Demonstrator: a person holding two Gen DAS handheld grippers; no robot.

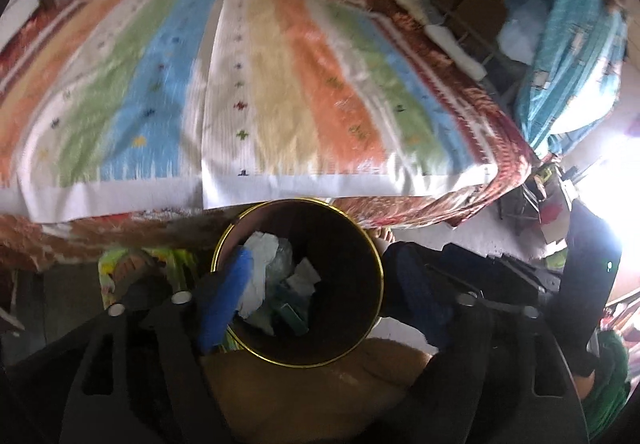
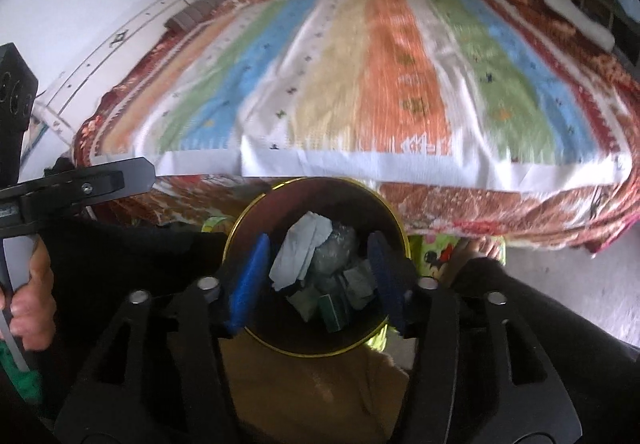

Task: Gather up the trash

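Above the mouth of the trash bin (image 2: 316, 268), the right tool (image 2: 316, 276) was held with its blue-padded fingers (image 2: 250, 280) spread apart and nothing between them, one finger seen over each side of the bin's opening. The left tool (image 1: 320, 296) was likewise held released over the same trash bin (image 1: 298, 284), its fingers spread wider than the opening and nothing gripped; its left blue pad (image 1: 228, 300) was seen across the rim, while the other finger lay in shadow just outside the gold edge. Inside the dark, gold-rimmed bin the collected trash was seen: crumpled white paper (image 2: 304, 248), a clear crinkled plastic wrapper (image 2: 336, 248), and a small green box (image 2: 334, 312) lower down, with further scraps too blurred to be told apart. The bin stood on the floor just beside a bed, with a tan cloth (image 2: 316, 396) lying in front of it. The bed was covered by a striped blanket (image 2: 360, 84) in orange, green, blue and cream, laid over a red patterned bedspread (image 2: 480, 204). In the right wrist view, a hand (image 2: 30, 304) was seen at the far left gripping the handle of the other tool. At the right edge of the left wrist view, a turquoise cloth (image 1: 576, 44) was seen hanging beyond the bed.
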